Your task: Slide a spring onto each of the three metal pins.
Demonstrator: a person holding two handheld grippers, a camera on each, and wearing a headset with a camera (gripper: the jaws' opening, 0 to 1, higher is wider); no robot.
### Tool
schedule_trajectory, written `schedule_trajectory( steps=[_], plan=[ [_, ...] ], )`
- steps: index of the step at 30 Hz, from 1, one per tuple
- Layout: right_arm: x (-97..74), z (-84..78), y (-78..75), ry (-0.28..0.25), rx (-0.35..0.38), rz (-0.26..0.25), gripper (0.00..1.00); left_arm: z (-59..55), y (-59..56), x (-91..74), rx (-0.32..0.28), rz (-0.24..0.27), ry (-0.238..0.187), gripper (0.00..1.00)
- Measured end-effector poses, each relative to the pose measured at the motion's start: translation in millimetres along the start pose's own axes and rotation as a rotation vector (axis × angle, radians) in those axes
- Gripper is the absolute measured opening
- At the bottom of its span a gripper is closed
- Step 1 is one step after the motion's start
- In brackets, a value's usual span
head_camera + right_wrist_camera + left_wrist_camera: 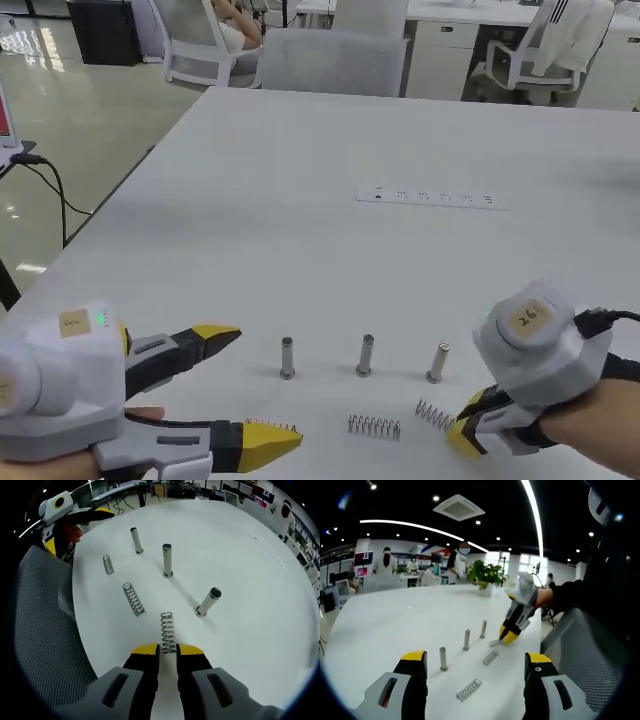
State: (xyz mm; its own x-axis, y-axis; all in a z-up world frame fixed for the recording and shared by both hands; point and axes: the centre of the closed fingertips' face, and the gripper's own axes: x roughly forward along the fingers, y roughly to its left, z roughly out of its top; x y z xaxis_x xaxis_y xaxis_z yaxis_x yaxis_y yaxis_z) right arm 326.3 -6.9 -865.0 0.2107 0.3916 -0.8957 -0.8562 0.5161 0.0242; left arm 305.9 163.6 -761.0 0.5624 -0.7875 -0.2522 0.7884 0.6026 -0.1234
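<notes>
Right gripper (168,651): narrow about spring (167,627) end beside nearest pin (207,601), grip uncertain; thin hold risks flick-away. Left gripper (476,656): wide, empty.

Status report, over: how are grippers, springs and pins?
Left gripper open, empty. Right gripper shut on nearest spring, flat on table. Three pins upright, bare. No obstruction seen.

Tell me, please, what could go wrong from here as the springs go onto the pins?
The right gripper holds the nearest spring by its end coils only, so it may bend or flick away when lifted. The right pin seems to stand loose on a small base; a nudge could tip it. The left spring lies near the table edge; the open left gripper could knock it off.
</notes>
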Motion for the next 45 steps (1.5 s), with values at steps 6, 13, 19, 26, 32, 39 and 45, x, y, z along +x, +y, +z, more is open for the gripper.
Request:
schedule_trajectory(
  steps=[6,13,19,26,32,39,45],
  plan=[
    [0.0,0.9,-2.5,-0.002,-0.027,-0.010,0.08,-0.5,-1.1,0.3,0.000,-0.004,0.003,0.76],
    [-10.2,6.7,-3.9,-0.023,-0.020,-0.026,0.07,-0.2,-1.9,0.1,0.000,-0.009,0.002,0.75],
    [-18.5,12.8,1.3,-0.039,-0.030,-0.026,0.07,-1.1,-4.4,1.0,0.005,-0.023,0.008,0.73],
    [-25.6,31.8,14.3,-0.062,-0.088,-0.005,0.07,-3.5,-8.8,2.3,0.011,-0.047,0.025,0.70],
    [-29.1,49.2,26.2,-0.069,-0.161,0.034,0.07,-5.2,-13.4,3.6,0.025,-0.074,0.047,0.66],
    [-30.7,67.6,35.0,-0.071,-0.228,0.060,0.07,0.4,-19.4,8.1,0.041,-0.126,0.071,0.54],
    [-29.8,76.4,38.7,-0.062,-0.268,0.069,0.07,2.4,-25.3,13.5,0.074,-0.178,0.110,0.49]
  ],
)
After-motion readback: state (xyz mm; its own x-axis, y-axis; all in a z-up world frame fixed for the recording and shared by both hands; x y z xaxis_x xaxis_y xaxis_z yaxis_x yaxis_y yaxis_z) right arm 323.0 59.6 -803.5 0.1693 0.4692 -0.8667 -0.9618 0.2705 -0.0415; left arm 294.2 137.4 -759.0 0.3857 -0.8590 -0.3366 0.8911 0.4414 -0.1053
